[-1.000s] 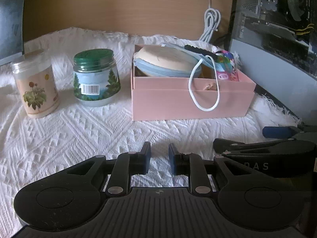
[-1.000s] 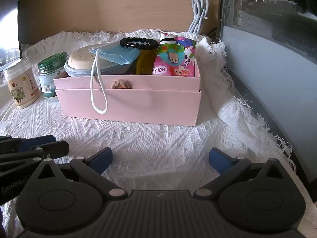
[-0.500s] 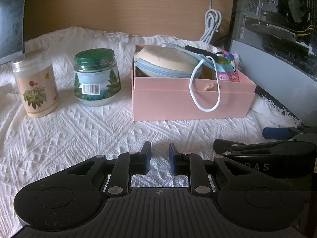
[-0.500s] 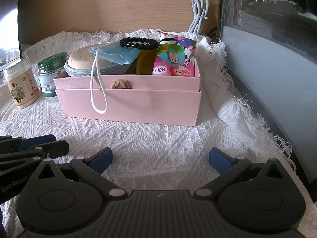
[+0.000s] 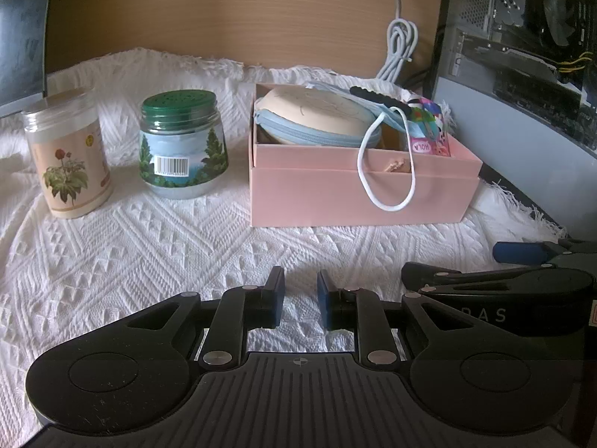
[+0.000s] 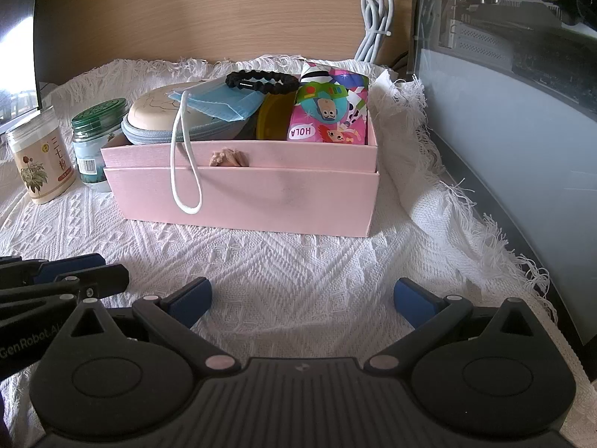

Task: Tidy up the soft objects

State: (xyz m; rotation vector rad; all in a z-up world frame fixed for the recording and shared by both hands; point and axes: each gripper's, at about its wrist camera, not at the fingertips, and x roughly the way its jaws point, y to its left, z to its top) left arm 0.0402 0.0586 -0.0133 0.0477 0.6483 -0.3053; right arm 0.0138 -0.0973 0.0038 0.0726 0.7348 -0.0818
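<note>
**Both grippers empty, soft things packed in the pink box**

I held my left gripper [image 5: 300, 300] low over the white woven cloth [image 5: 149, 246], its jaws drawn close with only a narrow gap and nothing between them. Just to its right sat my right gripper [image 6: 302, 300], jaws spread wide and equally empty, above the same cloth.

Farther out, straight ahead of both, stood the pink box [image 6: 242, 201]. The soft things were inside it: a round zipped pouch [image 6: 164, 119] at the left, a blue face mask [image 6: 220, 102] draped over the pouch, a black hair tie [image 6: 261, 80] resting on top, and a bright cartoon-printed packet [image 6: 330, 110] standing at the right end. The mask's white ear loop [image 6: 184, 171] hung out over the near wall of the box.

I judged all of it light and limp. The mask would fold and slide if pinched by its face, so the dangling loop looked like the easiest hold; it was thin, though, and needed nearly shut jaws. The hair tie would stretch and could snag. The pouch seemed firmer, best taken at its zipped rim.

Left of the box, well apart from it, stood a green-lidded jar [image 5: 183, 145] and a flower-labelled jar [image 5: 67, 156].
</note>
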